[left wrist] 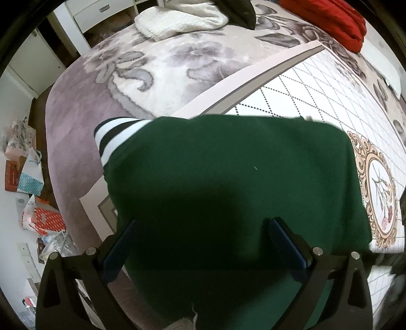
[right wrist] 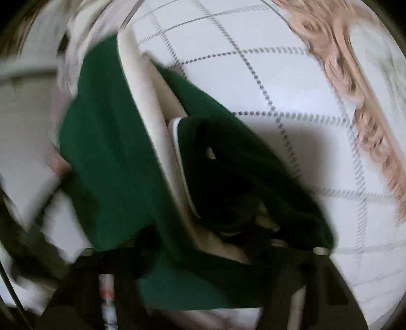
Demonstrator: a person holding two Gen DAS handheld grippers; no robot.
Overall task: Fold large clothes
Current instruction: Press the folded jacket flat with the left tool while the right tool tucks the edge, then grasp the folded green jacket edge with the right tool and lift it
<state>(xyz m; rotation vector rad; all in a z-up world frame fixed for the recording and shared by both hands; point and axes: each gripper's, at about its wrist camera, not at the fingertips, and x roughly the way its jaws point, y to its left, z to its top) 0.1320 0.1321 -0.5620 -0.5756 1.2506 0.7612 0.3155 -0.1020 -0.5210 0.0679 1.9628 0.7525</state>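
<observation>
On the bed, a dark green garment (left wrist: 236, 182) lies folded over a white quilted cover (left wrist: 337, 83) with a dotted grid, which itself rests on a mauve floral blanket (left wrist: 132, 68). In the left wrist view the garment fills the middle and near part of the scene, and its black-and-white striped cuff (left wrist: 114, 138) sticks out at the far left corner. The left gripper (left wrist: 204, 240) points steeply down at it with its jaws released, the two blue-faced fingers (left wrist: 288, 243) standing wide apart over the near part of the cloth, pinching nothing. An ornate beige medallion (left wrist: 378, 190) is printed on the cover just right of the garment. At the far end of the bed lie a cream fleece (left wrist: 180, 20) and a folded red item (left wrist: 330, 20). The right wrist view is heavily blurred: green cloth with a cream lining (right wrist: 147, 142) bunches over the quilted cover, running down between the dark arms of the right gripper (right wrist: 200, 243). Its jaws appear clenched on a bundle of that garment.
</observation>
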